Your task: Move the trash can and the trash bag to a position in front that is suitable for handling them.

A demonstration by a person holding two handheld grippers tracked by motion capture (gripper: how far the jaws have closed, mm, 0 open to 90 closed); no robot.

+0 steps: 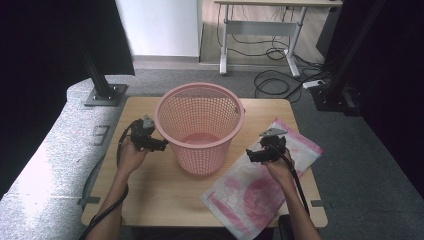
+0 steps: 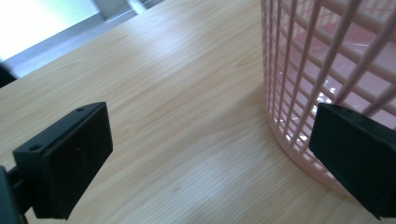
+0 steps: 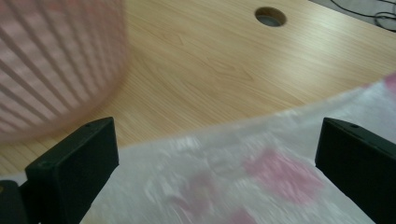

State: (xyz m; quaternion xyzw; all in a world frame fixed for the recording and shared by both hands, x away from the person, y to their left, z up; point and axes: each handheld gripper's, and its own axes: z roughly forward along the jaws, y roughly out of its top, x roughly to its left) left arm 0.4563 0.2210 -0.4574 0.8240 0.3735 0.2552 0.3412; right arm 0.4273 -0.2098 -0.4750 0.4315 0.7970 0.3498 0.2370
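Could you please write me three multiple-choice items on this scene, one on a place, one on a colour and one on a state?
1. Where does the pink-printed clear plastic bag lie on the light wooden table?
A. To the right of the basket
B. Inside the basket
C. Under the basket

2. What colour is the round plastic lattice basket?
A. Blue
B. Pink
C. Green

3. How do the right tongs stand?
A. Shut on the bag
B. Shut on the basket rim
C. Open, with nothing gripped

Answers: 1 A, the high view shows the bag flat at the table's right side, beside the basket. 2 B, the basket is pink in every view. 3 C, the right gripper view shows the jaws wide apart above the bag.
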